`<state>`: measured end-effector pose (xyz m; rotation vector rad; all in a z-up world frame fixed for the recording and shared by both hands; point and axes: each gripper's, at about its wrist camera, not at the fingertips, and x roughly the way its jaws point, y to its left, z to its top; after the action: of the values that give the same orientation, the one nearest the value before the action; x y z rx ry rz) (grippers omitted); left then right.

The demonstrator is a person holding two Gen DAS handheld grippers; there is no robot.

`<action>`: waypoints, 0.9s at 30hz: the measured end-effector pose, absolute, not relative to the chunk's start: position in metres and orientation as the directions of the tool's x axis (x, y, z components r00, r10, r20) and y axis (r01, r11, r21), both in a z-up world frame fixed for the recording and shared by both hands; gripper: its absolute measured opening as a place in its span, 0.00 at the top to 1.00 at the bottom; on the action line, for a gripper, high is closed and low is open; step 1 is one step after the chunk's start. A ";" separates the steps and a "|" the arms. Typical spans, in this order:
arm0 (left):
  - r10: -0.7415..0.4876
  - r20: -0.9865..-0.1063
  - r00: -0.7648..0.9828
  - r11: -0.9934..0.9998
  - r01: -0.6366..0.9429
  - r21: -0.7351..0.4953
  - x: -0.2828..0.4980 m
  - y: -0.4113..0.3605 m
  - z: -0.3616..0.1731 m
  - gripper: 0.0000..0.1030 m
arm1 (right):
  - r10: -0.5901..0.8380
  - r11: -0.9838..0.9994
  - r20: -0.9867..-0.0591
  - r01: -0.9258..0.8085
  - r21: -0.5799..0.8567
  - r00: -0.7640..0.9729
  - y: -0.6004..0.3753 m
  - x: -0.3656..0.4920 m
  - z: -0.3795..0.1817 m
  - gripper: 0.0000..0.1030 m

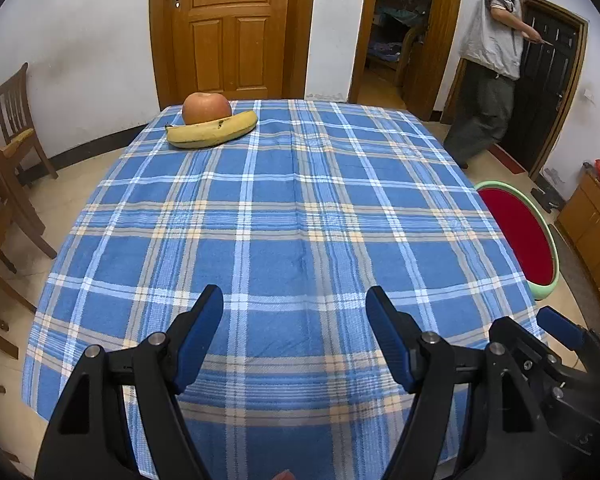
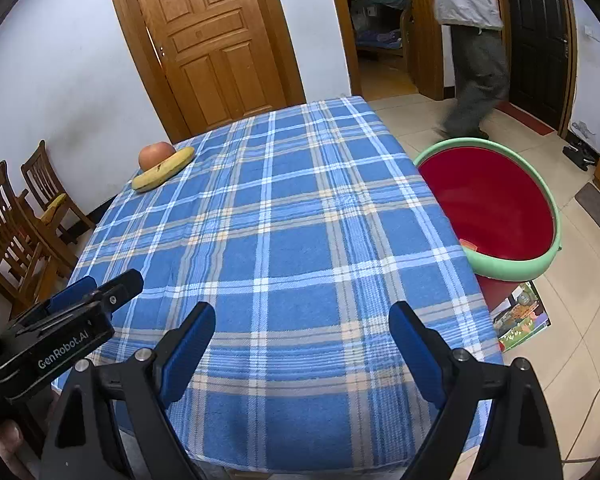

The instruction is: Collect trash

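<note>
A banana (image 1: 212,131) lies at the far left of the table with blue plaid cloth (image 1: 292,216), with an apple (image 1: 206,107) right behind it, touching. Both show in the right wrist view too: banana (image 2: 163,174), apple (image 2: 156,153). My left gripper (image 1: 294,312) is open and empty over the near table edge. My right gripper (image 2: 302,326) is open and empty, also near the front edge, right of the left one (image 2: 80,312). A green tub with red inside (image 2: 496,208) stands on the floor right of the table; a small orange scrap (image 2: 469,245) lies in it.
Wooden chairs (image 1: 16,120) stand left of the table. A person (image 1: 492,56) stands by the dark door at the far right. A colourful box (image 2: 520,316) lies on the floor under the tub. A wooden cabinet (image 1: 596,224) is at the right wall.
</note>
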<state>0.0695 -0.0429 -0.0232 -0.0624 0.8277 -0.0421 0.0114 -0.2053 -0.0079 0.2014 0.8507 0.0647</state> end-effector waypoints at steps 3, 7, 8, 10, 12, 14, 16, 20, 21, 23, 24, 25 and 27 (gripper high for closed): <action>-0.059 -0.737 0.674 0.997 0.008 -0.072 0.071 -0.042 -0.024 0.29 | 0.137 0.979 -0.740 0.024 0.202 0.659 -0.205 0.012 -0.008 0.12; -0.050 -0.738 0.673 0.998 0.000 -0.068 0.073 -0.042 -0.025 0.29 | 0.137 0.979 -0.740 0.024 0.203 0.659 -0.205 0.012 -0.008 0.12; -0.049 -0.738 0.673 0.998 -0.001 -0.067 0.073 -0.042 -0.025 0.29 | 0.137 0.979 -0.740 0.024 0.203 0.658 -0.205 0.012 -0.008 0.12; -0.047 -0.737 0.674 0.998 -0.003 -0.067 0.073 -0.042 -0.025 0.29 | 0.138 0.979 -0.740 0.023 0.203 0.658 -0.205 0.012 -0.008 0.12; -0.044 -0.735 0.676 0.998 -0.006 -0.065 0.072 -0.042 -0.025 0.29 | 0.140 0.979 -0.741 0.022 0.204 0.657 -0.205 0.012 -0.008 0.12; -0.043 -0.735 0.677 0.998 -0.007 -0.065 0.073 -0.042 -0.025 0.29 | 0.141 0.978 -0.741 0.022 0.206 0.656 -0.206 0.012 -0.009 0.12; -0.042 -0.735 0.677 0.998 -0.007 -0.064 0.073 -0.042 -0.025 0.29 | 0.140 0.979 -0.742 0.023 0.205 0.656 -0.205 0.012 -0.009 0.12; -0.043 -0.735 0.676 0.998 -0.006 -0.063 0.073 -0.042 -0.025 0.29 | 0.140 0.978 -0.741 0.022 0.205 0.656 -0.205 0.012 -0.009 0.12; -0.043 -0.735 0.677 0.998 -0.006 -0.064 0.073 -0.042 -0.025 0.29 | 0.141 0.978 -0.741 0.022 0.206 0.657 -0.205 0.012 -0.009 0.12; -0.042 -0.735 0.676 0.998 -0.006 -0.063 0.073 -0.042 -0.025 0.29 | 0.141 0.978 -0.741 0.022 0.205 0.656 -0.205 0.012 -0.009 0.12; -0.042 -0.735 0.676 0.998 -0.007 -0.063 0.073 -0.042 -0.025 0.29 | 0.140 0.979 -0.741 0.022 0.205 0.656 -0.206 0.012 -0.008 0.12; -0.042 -0.736 0.676 0.998 -0.007 -0.063 0.073 -0.042 -0.025 0.29 | 0.141 0.978 -0.741 0.022 0.205 0.656 -0.206 0.012 -0.008 0.12; -0.041 -0.736 0.676 0.998 -0.007 -0.062 0.073 -0.042 -0.025 0.29 | 0.141 0.978 -0.741 0.022 0.206 0.657 -0.206 0.012 -0.008 0.12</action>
<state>0.0727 -0.0422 -0.0247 -0.0616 0.8284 -0.0195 0.0118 -0.2055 -0.0084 0.2042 0.8530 0.0681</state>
